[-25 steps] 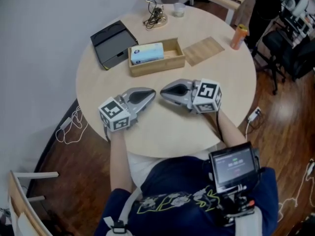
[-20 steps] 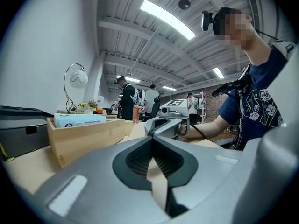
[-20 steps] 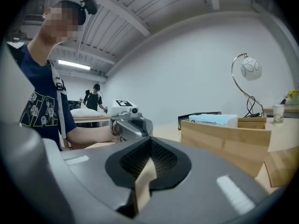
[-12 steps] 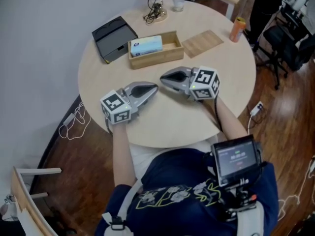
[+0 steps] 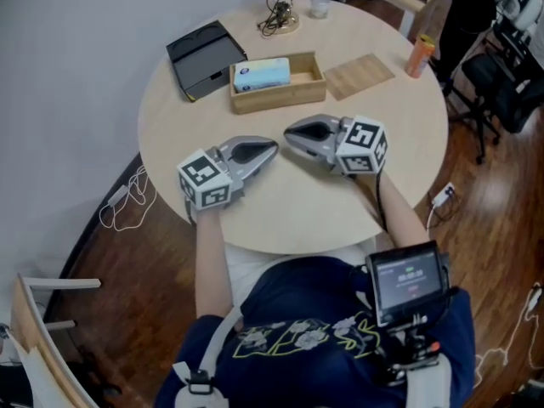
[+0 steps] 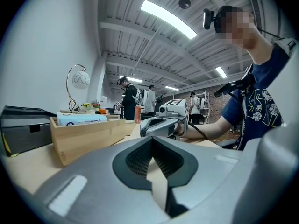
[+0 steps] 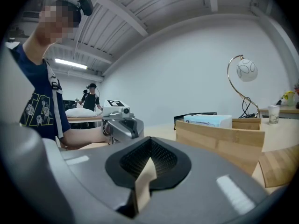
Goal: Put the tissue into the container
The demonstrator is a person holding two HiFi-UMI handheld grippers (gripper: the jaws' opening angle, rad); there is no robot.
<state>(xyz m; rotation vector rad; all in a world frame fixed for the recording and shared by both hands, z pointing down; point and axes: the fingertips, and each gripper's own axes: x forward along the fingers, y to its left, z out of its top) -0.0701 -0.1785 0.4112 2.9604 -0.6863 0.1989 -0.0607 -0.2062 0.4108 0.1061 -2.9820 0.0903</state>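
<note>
A light blue tissue pack (image 5: 262, 74) lies in the left half of an open wooden box (image 5: 299, 90) at the far side of the round table (image 5: 280, 219). The pack also shows in the left gripper view (image 6: 80, 118) and the right gripper view (image 7: 207, 120), resting inside the box (image 6: 86, 136) (image 7: 224, 136). My left gripper (image 5: 272, 149) rests on the table near its middle, shut and empty. My right gripper (image 5: 290, 134) lies beside it, tip to tip, also shut with nothing held. Both sit a short way in front of the box.
A dark grey case (image 5: 204, 56) stands left of the box. A thin wooden lid (image 5: 360, 76) lies to the box's right, with an orange bottle (image 5: 419, 55) beyond it. A lamp base with cable (image 5: 280, 17) and a small cup (image 5: 319, 5) stand at the far edge.
The view has shifted slightly; both grippers stay where they were on the table, still shut.
</note>
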